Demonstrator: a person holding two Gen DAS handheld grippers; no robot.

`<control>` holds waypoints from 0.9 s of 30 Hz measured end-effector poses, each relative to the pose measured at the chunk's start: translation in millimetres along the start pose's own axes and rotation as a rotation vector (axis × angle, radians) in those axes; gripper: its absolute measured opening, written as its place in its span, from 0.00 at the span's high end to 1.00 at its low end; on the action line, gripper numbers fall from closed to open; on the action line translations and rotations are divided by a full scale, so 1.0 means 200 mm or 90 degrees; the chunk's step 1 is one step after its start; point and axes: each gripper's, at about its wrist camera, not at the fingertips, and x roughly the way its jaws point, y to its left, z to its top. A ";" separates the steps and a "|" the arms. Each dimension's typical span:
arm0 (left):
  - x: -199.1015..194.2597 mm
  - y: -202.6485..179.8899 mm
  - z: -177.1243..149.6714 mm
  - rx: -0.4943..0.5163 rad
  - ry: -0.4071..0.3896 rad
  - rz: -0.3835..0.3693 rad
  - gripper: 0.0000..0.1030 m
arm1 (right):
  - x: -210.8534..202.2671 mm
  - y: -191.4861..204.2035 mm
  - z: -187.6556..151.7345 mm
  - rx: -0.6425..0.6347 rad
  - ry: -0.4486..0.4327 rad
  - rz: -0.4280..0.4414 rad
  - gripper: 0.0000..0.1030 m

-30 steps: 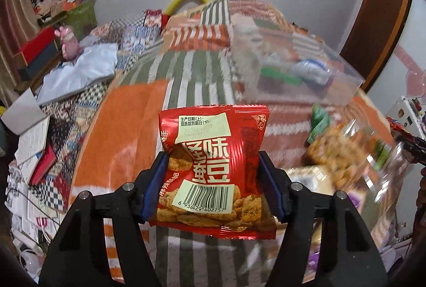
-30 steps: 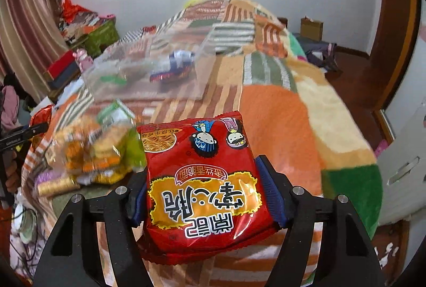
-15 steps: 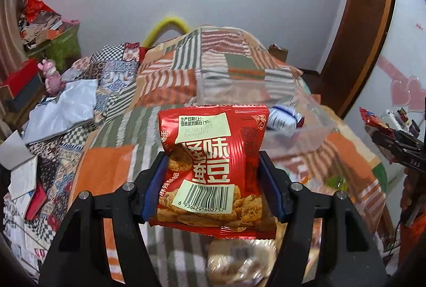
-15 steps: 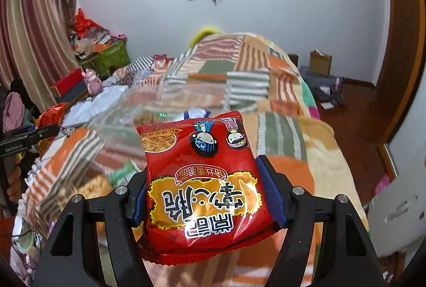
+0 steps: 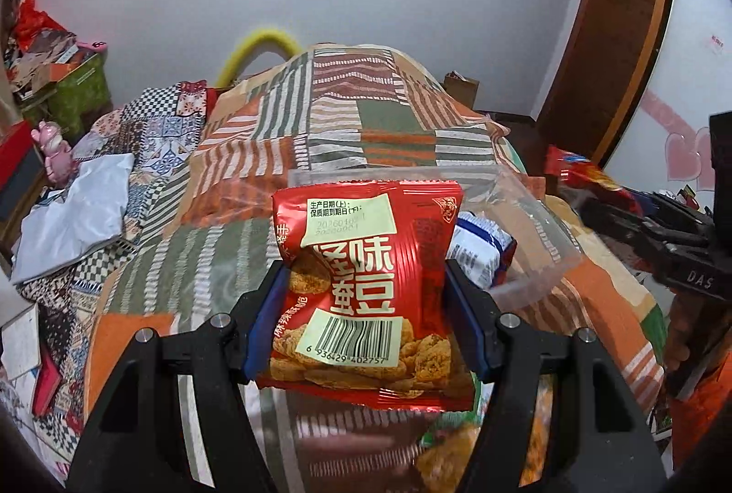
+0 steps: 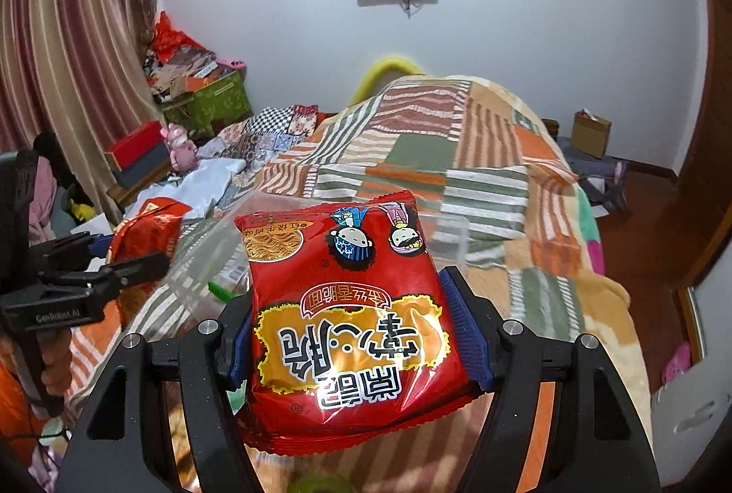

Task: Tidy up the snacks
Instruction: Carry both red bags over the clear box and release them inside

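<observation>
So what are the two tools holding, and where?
Left tool squeezes the red bean-snack packet by its sides; right tool squeezes the red noodle-snack packet by its sides.

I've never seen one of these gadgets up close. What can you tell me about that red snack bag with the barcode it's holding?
The red snack bag is a small, glossy foil packet, puffy and slightly crumpled. It shows a pale yellow date label on top, big white Chinese characters, pictures of fried golden pieces, and a barcode sticker near the bottom. The left gripper pinches it upright by both sides between blue pads, holding it in the air above a patchwork blanket, in front of a clear plastic box.
</observation>
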 end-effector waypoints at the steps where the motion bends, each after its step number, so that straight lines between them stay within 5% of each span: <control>1: 0.03 -0.01 0.02 0.004 0.003 -0.001 0.37 | 0.03 0.00 0.01 0.000 0.005 0.004 0.35; 13: 0.36 -0.03 0.13 0.024 0.035 0.030 0.37 | 0.43 0.08 0.03 -0.049 0.095 -0.008 0.35; 27: 0.47 0.01 0.12 0.012 0.078 0.033 0.37 | 0.54 0.08 0.00 -0.054 0.161 0.013 0.33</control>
